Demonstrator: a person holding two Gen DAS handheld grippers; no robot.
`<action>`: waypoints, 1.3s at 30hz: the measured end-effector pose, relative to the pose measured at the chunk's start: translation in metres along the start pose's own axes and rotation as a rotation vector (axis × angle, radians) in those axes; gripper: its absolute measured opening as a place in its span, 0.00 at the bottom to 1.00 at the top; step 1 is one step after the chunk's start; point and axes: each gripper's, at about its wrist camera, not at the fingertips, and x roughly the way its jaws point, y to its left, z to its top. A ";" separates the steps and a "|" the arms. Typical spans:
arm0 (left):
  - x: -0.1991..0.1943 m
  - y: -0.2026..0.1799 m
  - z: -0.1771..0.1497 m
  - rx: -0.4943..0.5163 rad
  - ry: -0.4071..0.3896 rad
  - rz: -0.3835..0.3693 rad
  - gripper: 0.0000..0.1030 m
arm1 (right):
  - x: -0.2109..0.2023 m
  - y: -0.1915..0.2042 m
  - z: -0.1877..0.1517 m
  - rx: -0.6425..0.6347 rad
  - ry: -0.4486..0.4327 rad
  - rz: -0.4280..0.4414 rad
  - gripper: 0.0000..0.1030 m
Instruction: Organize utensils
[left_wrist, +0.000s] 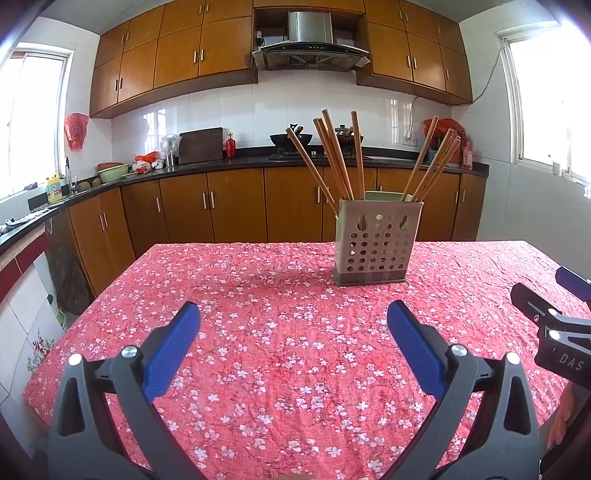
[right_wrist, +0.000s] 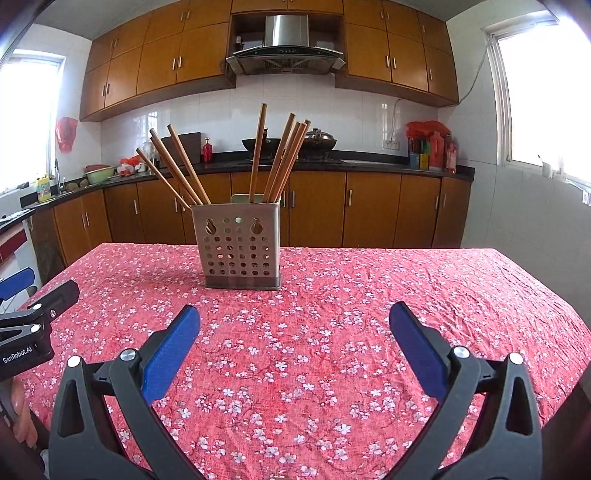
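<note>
A perforated metal holder (left_wrist: 373, 242) with a boxy, flat-sided shape stands upright on the table (left_wrist: 258, 354), at about 1 o'clock from the left gripper (left_wrist: 293, 314) and about 11 o'clock from the right gripper (right_wrist: 294, 315). Round holes in rows pierce its front wall, with two keyhole-shaped slots near the top, and a darker band runs round its base. Long wooden chopsticks (left_wrist: 334, 158) stand in it, fanned out in two bunches: one leans toward 11 o'clock, the other toward 1 o'clock. They are slim, straight and brown, with squared upper ends.

The table is covered by a crinkled red cloth printed with small white and pink blossoms.

Both grippers hang over the near part of the cloth, well apart from the holder. Each has black plastic arms with silver rivets and flat blue fingers (right_wrist: 173, 350); on both, the fingers are spread wide with nothing between them. In the left wrist view the right gripper shows at 3 o'clock; in the right wrist view the left one shows at 9 o'clock.

Behind the table run glossy brown cabinets (right_wrist: 317, 210), a dark countertop and a steel hood (left_wrist: 310, 44)
</note>
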 end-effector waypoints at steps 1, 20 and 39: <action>0.000 0.000 0.000 -0.002 0.001 -0.001 0.96 | 0.000 0.000 0.001 0.001 0.002 0.000 0.98; 0.002 -0.003 -0.001 -0.004 0.004 -0.006 0.96 | 0.001 -0.002 0.000 0.014 0.008 0.001 0.98; 0.003 -0.003 0.002 -0.001 0.004 -0.012 0.96 | 0.002 -0.001 0.000 0.021 0.010 -0.005 0.98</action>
